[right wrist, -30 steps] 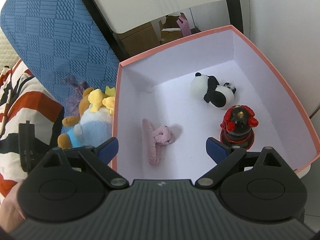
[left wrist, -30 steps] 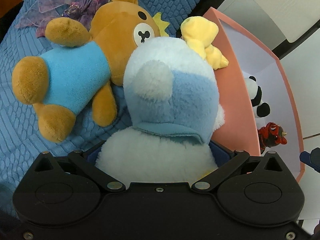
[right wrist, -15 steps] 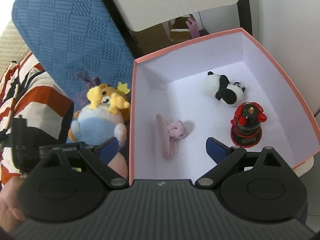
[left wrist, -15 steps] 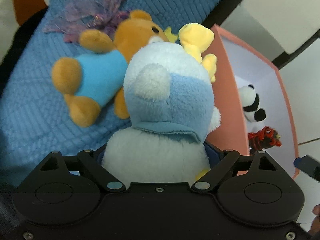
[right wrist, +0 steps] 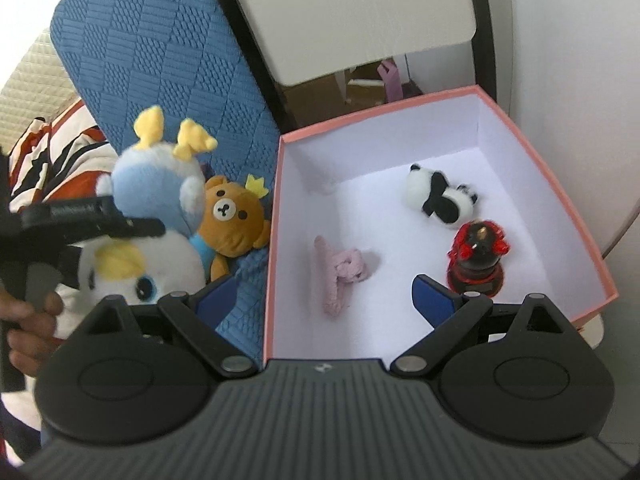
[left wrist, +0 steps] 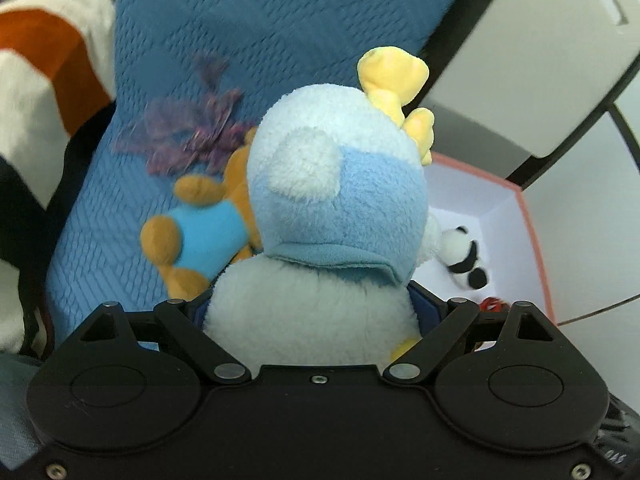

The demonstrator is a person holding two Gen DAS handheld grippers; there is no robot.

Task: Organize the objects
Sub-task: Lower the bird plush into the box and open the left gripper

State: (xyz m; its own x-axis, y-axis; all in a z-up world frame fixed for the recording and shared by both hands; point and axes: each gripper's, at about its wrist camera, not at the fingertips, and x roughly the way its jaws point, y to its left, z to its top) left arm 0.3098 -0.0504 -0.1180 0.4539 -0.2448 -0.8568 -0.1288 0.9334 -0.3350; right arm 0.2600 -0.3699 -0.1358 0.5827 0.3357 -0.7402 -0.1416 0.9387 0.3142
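My left gripper [left wrist: 316,312] is shut on a blue and white plush with yellow antlers [left wrist: 332,216] and holds it in the air above the blue cushion; the plush also shows in the right wrist view [right wrist: 152,216]. A brown bear in a blue shirt [left wrist: 200,236] lies on the cushion below it [right wrist: 232,216]. The pink box [right wrist: 560,184] with a white inside holds a panda plush [right wrist: 440,196], a red and black figure [right wrist: 476,256] and a pink fuzzy toy [right wrist: 340,272]. My right gripper [right wrist: 324,300] is open and empty above the box's near left edge.
The blue quilted cushion [right wrist: 160,64] stands left of the box. A purple gauze bow [left wrist: 188,136] lies on it. A striped orange, white and black fabric [left wrist: 44,64] is at the far left. A white chair with a black frame [right wrist: 344,16] stands behind the box.
My left gripper has lifted the blue and white plush up off the cushion, away from the bear and toward the box. The right gripper has drifted a little left.
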